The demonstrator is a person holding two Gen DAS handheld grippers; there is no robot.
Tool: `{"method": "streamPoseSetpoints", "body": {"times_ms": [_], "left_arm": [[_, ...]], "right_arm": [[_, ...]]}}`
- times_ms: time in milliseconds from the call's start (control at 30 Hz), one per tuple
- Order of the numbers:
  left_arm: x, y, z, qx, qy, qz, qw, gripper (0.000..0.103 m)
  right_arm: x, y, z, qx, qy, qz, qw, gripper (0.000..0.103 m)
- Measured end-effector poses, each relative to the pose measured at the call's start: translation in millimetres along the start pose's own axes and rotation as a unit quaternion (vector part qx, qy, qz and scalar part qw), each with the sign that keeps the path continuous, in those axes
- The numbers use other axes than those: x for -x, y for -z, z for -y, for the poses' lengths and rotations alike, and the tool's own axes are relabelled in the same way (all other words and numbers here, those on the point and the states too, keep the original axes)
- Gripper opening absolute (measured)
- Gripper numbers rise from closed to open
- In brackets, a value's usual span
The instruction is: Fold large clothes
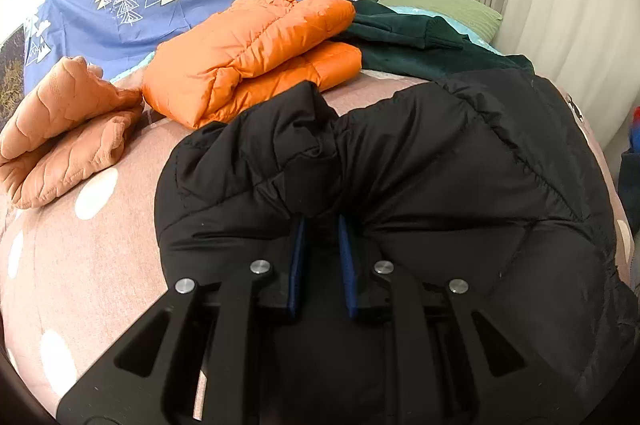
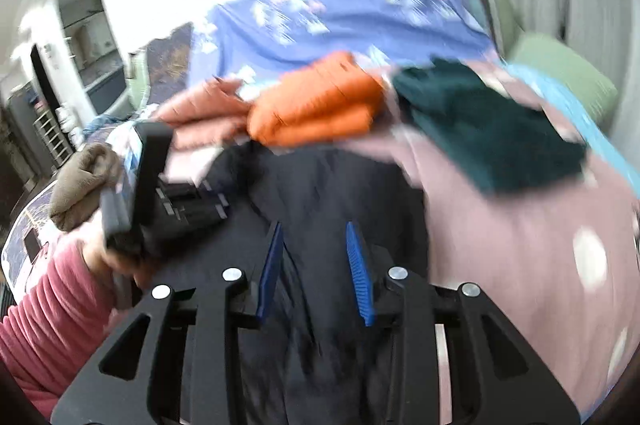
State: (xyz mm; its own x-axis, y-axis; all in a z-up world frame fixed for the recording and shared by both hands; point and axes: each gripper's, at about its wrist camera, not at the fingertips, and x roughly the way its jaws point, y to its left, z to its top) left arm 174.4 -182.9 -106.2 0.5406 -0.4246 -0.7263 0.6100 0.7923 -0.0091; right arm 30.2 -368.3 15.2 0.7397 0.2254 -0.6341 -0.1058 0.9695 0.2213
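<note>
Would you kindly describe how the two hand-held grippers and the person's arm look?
Each hand-held gripper, left and right, is a black cut-out frame with silver round pins and ribbed blue pads. The arm wears a ribbed pink-red sleeve.

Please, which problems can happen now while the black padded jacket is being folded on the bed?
1. The left tool pinches only a small bunch of the black padded jacket; the slippery, bulky fabric may slide out when pulled.
2. The right tool hangs open over the jacket and its view is blurred, so it may close on a poor spot.
3. The folded orange puffer jacket lies against the black one; dragging could disturb it.
</note>
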Motion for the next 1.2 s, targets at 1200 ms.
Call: {"method": "streamPoseSetpoints", "body": {"times_ms": [1200], "left_arm": [[52, 67, 68, -0.073, -0.008, 0.045, 0.9963, 0.039]], "right_arm": [[-125, 34, 43, -0.014, 0.104, -0.067, 0.992, 0.030]]}}
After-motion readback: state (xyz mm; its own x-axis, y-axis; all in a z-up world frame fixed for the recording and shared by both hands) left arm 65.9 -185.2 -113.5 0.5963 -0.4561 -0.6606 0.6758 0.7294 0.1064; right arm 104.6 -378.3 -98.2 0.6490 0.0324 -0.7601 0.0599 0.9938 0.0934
